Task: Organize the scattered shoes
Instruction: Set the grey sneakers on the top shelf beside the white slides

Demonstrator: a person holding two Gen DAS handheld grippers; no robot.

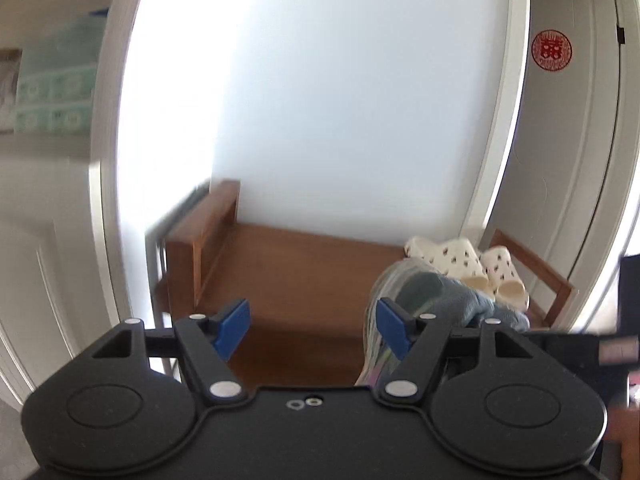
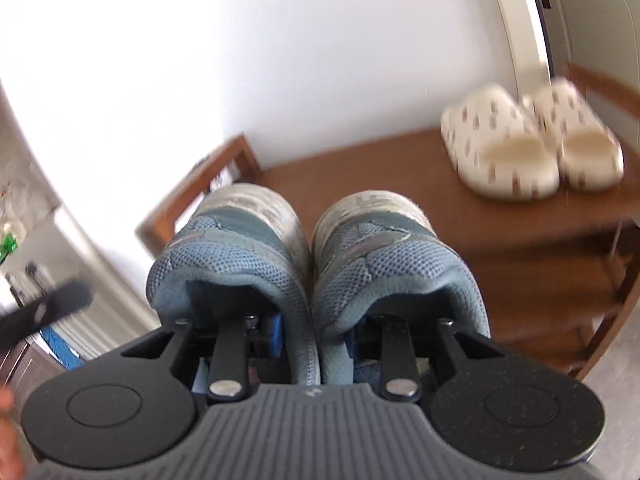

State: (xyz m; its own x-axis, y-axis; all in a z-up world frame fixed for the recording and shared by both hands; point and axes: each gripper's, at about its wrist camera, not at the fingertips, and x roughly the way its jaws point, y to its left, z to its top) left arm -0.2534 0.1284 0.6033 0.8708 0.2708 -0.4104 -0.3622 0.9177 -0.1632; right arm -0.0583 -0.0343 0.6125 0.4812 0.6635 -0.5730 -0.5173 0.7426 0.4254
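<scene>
The main hazard is the load itself: the right gripper (image 2: 312,332) has one finger pushed into each of two blue mesh sneakers (image 2: 312,248), pinching their adjoining inner collar walls together, so both shoes hang from soft padded fabric. In my judgement either could slip free or swing, most likely the outer heel sagging, and the blur in both views suggests motion that would worsen this. A second risk is setting them down half over the front lip of the wooden shoe rack (image 1: 304,264), since the toes appear to hang above or just in front of its top board; whether they touch it I cannot tell. The rack stands against a plain white wall between white door frames, lower shelves visible beneath. On its top board, at the right end, a pair of cream patterned slippers (image 2: 532,140) sits side by side; the left portion is bare. The left gripper (image 1: 312,328) hovers before the rack, fingers apart, holding nothing.
</scene>
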